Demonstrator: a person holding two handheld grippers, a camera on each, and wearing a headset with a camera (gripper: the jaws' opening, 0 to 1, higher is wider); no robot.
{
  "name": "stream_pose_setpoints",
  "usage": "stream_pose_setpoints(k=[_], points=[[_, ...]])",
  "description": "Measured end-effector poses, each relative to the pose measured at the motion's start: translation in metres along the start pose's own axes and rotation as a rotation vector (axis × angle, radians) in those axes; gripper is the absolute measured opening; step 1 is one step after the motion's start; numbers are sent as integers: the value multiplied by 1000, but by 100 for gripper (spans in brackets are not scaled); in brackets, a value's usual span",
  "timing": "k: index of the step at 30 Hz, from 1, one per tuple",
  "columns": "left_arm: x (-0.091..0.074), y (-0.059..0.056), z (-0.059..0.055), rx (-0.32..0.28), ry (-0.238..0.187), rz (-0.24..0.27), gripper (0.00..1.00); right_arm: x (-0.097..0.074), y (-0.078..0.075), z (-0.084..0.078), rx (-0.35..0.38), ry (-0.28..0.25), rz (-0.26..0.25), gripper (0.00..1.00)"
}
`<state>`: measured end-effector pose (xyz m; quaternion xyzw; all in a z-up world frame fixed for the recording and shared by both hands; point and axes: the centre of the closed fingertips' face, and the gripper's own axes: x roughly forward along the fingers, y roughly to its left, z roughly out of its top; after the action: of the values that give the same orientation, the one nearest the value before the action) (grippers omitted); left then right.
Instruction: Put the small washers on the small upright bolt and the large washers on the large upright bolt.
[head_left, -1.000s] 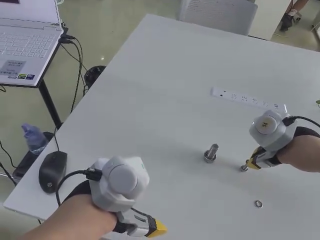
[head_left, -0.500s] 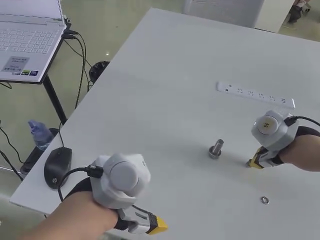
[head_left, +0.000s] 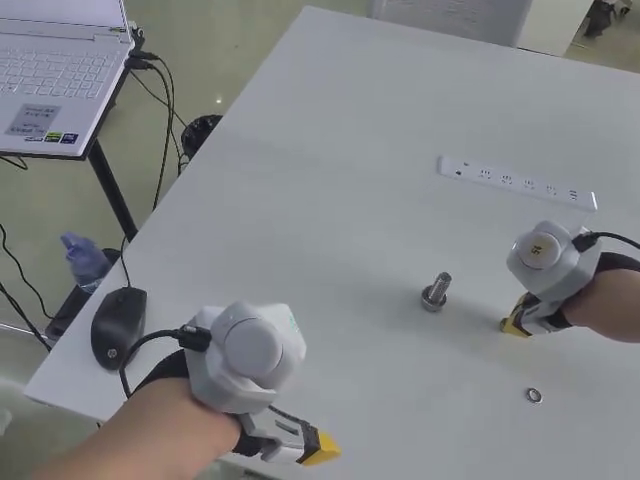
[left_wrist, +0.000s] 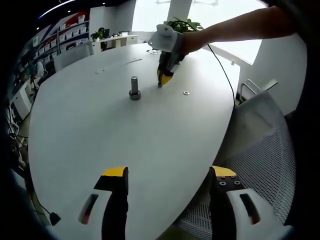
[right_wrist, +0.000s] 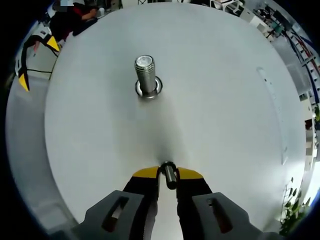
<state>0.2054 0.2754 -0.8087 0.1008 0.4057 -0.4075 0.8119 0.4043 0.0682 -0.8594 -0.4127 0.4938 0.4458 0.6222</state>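
- The left gripper (left_wrist: 168, 174) hovered over the near edge of the tabletop (head_left: 330, 180), with its jaws spread wide and holding nothing.
- A loose washer (head_left: 534, 395) lay flat at the near right, apart from both bolts. Its size class could not be told.
- Just beyond it, the right gripper (right_wrist: 168, 177) pointed tip-down, its jaws drawn in and pinching the small bolt (right_wrist: 169, 170), which stood on the tabletop.
- Judged procedure: hold the small bolt vertical with a light pinch so it does not tip, then release straight upward. The idle left gripper seemed best placed to fetch the loose washer.
- The large bolt (right_wrist: 145, 70) stood upright at mid-table, left of the small bolt, with a seated washer (right_wrist: 148, 91) ringing its base.
- The right gripper view resolved the pinch and that ring. In the head view the gripper body covered the pinch, but that view located the loose washer.
- A power strip (head_left: 515, 182) lay at the far right.
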Motion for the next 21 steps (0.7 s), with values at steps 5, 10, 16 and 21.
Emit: stream_pose_setpoints(k=[5, 10, 16, 21], points=[[0, 1, 0, -2, -1, 2, 64, 0, 0, 0, 3, 9, 9, 14], [-2, 3, -3, -4, 5, 6, 64, 0, 0, 0, -9, 13, 7, 14], [-2, 1, -4, -3, 9, 0, 63, -1, 0, 0, -13, 12, 9, 14], [-3, 2, -3, -2, 7, 3, 63, 0, 2, 0, -8, 8, 18, 18]])
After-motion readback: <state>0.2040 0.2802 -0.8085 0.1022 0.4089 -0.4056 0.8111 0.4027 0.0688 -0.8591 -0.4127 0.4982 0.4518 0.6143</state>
